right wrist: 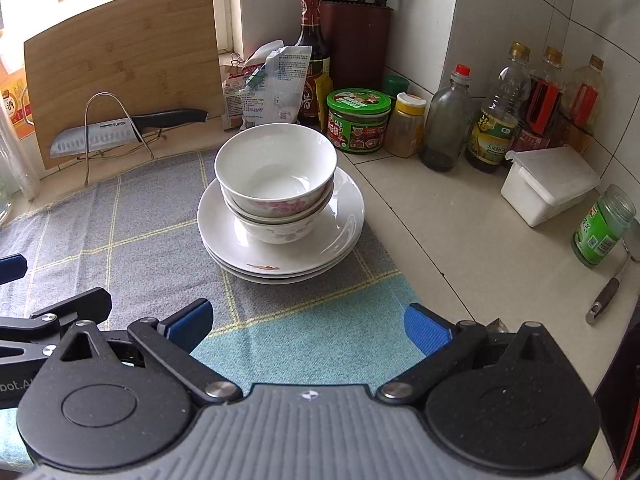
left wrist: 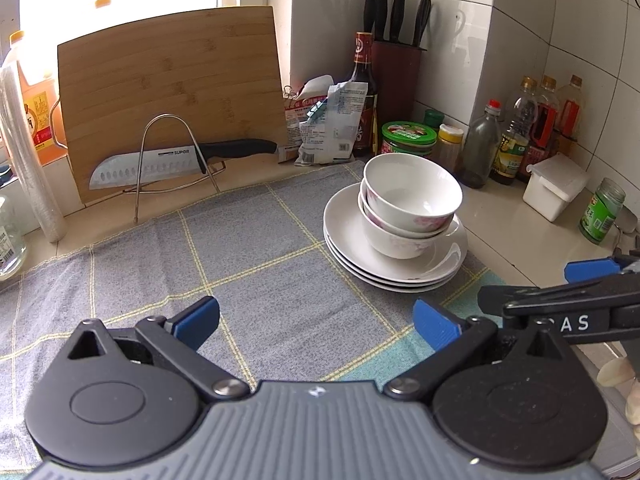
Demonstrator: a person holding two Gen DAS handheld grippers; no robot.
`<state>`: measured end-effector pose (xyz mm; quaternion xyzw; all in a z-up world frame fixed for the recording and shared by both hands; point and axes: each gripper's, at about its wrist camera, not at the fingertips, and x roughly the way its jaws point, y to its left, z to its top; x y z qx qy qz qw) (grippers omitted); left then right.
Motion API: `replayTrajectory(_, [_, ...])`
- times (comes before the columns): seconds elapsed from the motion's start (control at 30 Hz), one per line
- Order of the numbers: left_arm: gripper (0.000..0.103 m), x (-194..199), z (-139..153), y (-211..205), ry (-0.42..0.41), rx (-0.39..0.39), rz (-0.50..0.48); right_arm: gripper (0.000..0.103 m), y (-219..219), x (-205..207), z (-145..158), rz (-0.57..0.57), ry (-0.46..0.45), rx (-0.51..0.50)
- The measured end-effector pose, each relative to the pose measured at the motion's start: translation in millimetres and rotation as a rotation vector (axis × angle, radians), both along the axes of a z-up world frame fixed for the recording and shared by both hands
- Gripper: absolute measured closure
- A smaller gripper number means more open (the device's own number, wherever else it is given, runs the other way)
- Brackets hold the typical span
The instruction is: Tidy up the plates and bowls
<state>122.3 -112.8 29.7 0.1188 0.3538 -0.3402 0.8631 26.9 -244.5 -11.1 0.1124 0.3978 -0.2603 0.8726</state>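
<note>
Both the left gripper [left wrist: 316, 322] and right gripper [right wrist: 308, 320] are being held with jaws wide and empty, short of the bowls [right wrist: 276, 184] nested on plates [right wrist: 280, 252] on the table's cloth [left wrist: 240, 248], where an off-centre grasp could be tipping the stack.

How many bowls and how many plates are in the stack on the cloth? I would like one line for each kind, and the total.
Bowls: 2, nested, standing on the top plate.
Plates: 3, stacked.
Total: 5 pieces, all on the checked cloth.
</note>
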Motion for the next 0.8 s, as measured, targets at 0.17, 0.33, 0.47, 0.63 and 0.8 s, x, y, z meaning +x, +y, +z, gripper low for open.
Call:
replayTrajectory(0.17, [0.001,-2.6,4.2,3.2,-0.011,0.002,0.008,0.000,4.2,-3.5,3.9,-0.002,-0.014,-0.002])
replayTrajectory(0.33, [0.001,-4.8,8.2,6.6,-0.023,0.005,0.016,0.000,7.6,-5.3,7.2,-0.001,-0.022,-0.013])
replayTrajectory(0.47, [0.001,-5.9,9.2,7.9,-0.027,0.006,0.022,0.000,8.4,-5.9,8.3,-0.002,-0.027,-0.012])
replayTrajectory(0.63, [0.001,-5.7,10.3,8.0,-0.030,0.007,0.027,0.000,9.0,-7.3,9.9,-0.007,-0.036,-0.018])
replayTrajectory(0.8, [0.001,-5.6,11.4,7.3,-0.036,0.015,0.030,0.000,7.5,-8.4,11.2,-0.010,-0.043,-0.011])
